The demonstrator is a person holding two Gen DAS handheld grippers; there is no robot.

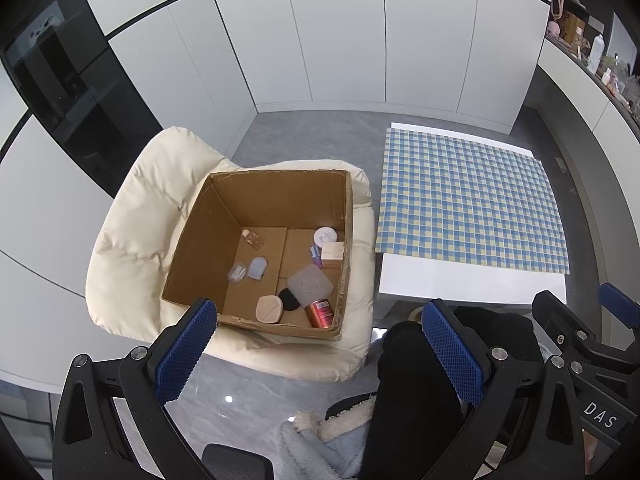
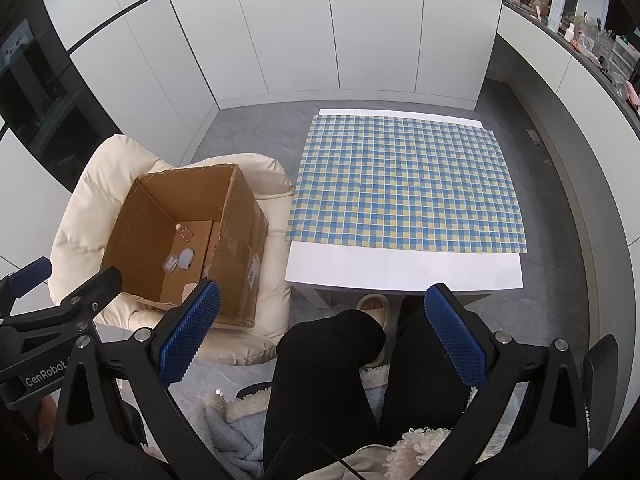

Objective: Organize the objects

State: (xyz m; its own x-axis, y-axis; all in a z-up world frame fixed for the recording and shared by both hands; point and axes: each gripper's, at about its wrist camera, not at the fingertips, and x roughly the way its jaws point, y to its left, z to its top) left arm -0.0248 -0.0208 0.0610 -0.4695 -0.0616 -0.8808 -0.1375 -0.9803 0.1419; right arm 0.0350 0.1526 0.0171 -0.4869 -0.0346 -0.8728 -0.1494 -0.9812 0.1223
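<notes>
- From the left wrist view, the left tool [image 1: 320, 344] hangs with its two blue fingers spread wide and nothing between them, above a cardboard box [image 1: 200, 248] that sits on a cream padded chair [image 1: 132, 220].
- The box is open at the top, and I count about ten small things on its floor: a red can [image 1: 320, 313] lying at the near right corner, a square translucent container [image 1: 309, 285] just beyond it, a beige puff [image 1: 268, 309] touching a black round pad [image 1: 289, 300], two small clear cases [image 1: 248, 270] side by side on the left, a small bottle [image 1: 253, 238] at the far left, and a white round jar [image 1: 325, 235] beside a pale small box [image 1: 333, 251] against the right wall. A small purple item by the jar is too small to name.
- To the right stands a white worktop [image 1: 460, 284] under a blue-and-yellow checked cloth [image 1: 468, 200]; the cloth is bare.
- The person's dark-trousered legs [image 1: 412, 392] fill the near middle, and the right tool [image 1: 592, 320] shows at the right edge.
- From the right wrist view, the right tool [image 2: 324, 336] is likewise wide open and holds nothing, over the person's knees and a beige slipper [image 2: 374, 308].
- Here the box's near right wall hides most of its contents; only the bottle and two clear cases show.
- Grey floor [image 2: 256, 128], white cabinet doors [image 2: 320, 32] behind, and a cluttered shelf [image 2: 576, 28] at the far right.
</notes>
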